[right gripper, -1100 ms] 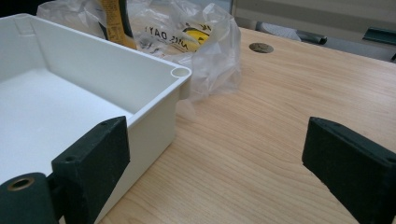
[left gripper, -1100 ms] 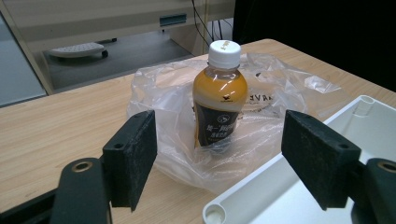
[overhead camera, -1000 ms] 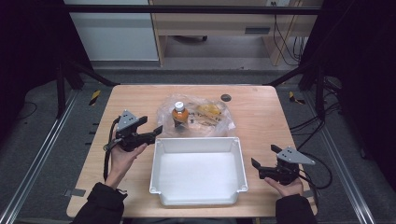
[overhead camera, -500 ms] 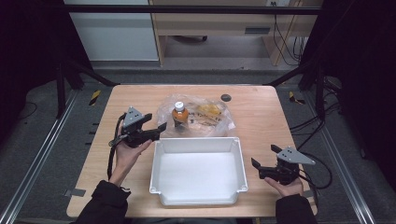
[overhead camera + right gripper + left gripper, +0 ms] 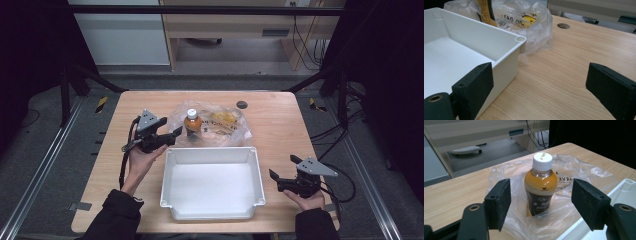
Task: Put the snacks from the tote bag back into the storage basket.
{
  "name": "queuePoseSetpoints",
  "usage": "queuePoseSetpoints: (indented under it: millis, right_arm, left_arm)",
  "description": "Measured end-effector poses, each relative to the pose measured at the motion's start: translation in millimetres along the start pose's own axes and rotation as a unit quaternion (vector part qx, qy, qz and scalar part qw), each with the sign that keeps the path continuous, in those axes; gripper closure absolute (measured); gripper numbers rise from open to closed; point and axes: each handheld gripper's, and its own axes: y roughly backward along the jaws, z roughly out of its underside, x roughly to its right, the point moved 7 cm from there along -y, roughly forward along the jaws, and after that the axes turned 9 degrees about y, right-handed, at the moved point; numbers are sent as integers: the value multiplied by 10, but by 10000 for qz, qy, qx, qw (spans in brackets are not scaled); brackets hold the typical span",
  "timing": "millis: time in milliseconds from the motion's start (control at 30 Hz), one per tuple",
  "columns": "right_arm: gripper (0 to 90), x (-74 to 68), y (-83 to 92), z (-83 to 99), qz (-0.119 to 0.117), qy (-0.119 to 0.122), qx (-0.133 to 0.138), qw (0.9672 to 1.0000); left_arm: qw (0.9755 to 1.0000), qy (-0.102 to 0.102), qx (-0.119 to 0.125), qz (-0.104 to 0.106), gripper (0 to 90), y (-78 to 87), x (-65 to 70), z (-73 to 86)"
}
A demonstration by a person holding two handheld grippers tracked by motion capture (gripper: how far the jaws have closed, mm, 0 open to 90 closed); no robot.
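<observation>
The bottle (image 5: pixel 540 186) has a dark label with a small bird-like mark and some pale characters on it; they are too small to read. On its white cap (image 5: pixel 543 160) there is a short yellow print, also not readable. The clear plastic bag (image 5: pixel 574 175) under it carries dark letters seen mirrored through the film, something like "AVE"; in the right gripper view similar letters show reversed, and I cannot read the whole word.

The bottle is small, filled with orange-yellow drink, and stands upright on the bag on the wooden tabletop (image 5: pixel 280 125), just behind the white tray (image 5: pixel 212 157). Something yellow (image 5: pixel 223 118) lies inside the bag beside it.

The left tool (image 5: pixel 540 195) has its jaws wide apart, one on each side of the bottle but not touching it. The right tool (image 5: pixel 537 87) is also spread open, low over the tabletop by the tray's right corner.
</observation>
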Motion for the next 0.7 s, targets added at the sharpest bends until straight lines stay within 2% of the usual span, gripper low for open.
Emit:
queuePoseSetpoints:
  millis: [433, 700]
  right_arm:
    - [81, 0, 1, -4, -6, -3, 16, 10000]
    - [80, 1, 0, -5, -16, -5, 22, 10000]
  left_arm:
    - [10000, 24, 81, 13, 326, -95, 39, -112]
    - [9999, 97, 95, 17, 332, -187, 40, -99]
